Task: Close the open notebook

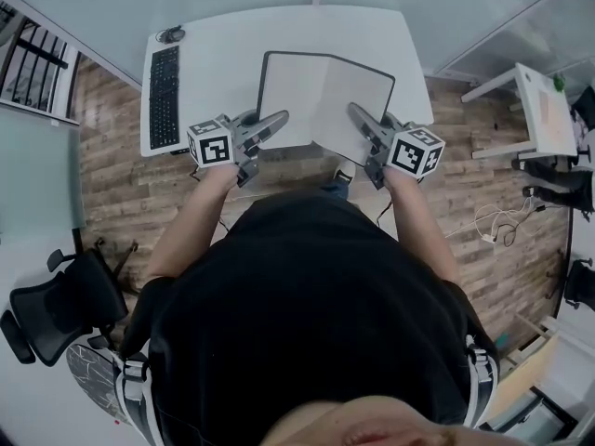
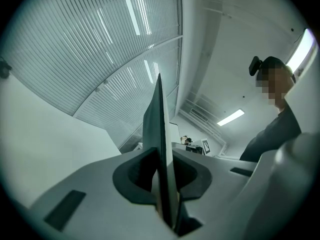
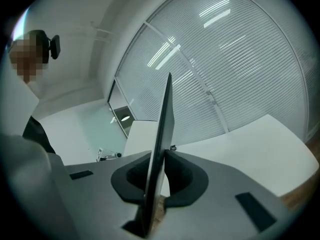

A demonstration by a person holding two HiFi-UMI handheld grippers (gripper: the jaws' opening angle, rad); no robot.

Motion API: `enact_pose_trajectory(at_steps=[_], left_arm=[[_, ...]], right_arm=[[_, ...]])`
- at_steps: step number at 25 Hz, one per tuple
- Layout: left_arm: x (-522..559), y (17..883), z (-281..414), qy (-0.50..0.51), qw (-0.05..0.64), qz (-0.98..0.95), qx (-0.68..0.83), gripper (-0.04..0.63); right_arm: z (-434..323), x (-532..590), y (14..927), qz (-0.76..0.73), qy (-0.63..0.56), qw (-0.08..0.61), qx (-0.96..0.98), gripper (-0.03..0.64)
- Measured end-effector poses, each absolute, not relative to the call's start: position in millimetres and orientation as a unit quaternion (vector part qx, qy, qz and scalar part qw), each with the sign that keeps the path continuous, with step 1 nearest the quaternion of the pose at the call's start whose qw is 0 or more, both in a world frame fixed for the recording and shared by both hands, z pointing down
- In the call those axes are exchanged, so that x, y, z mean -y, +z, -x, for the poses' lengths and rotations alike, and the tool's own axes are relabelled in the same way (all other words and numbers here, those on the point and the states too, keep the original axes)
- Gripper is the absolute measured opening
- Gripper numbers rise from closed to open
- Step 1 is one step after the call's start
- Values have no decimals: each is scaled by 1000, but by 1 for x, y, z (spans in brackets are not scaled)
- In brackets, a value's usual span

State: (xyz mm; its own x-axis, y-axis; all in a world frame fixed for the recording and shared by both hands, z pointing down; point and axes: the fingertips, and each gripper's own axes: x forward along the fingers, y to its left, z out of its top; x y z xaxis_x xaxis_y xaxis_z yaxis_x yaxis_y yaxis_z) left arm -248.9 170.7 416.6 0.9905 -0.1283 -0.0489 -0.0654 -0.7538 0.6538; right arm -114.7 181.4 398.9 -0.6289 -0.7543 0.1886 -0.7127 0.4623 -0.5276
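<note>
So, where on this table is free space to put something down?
Bare white table lies right of the notebook, up to the table's edge, and in a strip behind it. A narrower strip runs between keyboard and notebook. The keyboard crowds the left edge.

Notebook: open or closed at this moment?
Open. In the head view the notebook shows both white pages spread side by side; the left gripper and right gripper each clamp an outer edge.
</note>
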Motion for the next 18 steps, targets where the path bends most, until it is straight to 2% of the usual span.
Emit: enact_pose_trajectory(at_steps=[7, 12, 18], left_arm=[[-167, 418, 252, -54, 342, -936, 68, 58], [-102, 423, 177, -48, 361, -928, 78, 58], [-79, 426, 154, -49, 372, -923, 88, 58]], right_arm=[[118, -174, 399, 422, -285, 38, -860, 63], [43, -106, 405, 417, -302, 36, -856, 63], [18, -82, 410, 412, -309, 37, -856, 61]])
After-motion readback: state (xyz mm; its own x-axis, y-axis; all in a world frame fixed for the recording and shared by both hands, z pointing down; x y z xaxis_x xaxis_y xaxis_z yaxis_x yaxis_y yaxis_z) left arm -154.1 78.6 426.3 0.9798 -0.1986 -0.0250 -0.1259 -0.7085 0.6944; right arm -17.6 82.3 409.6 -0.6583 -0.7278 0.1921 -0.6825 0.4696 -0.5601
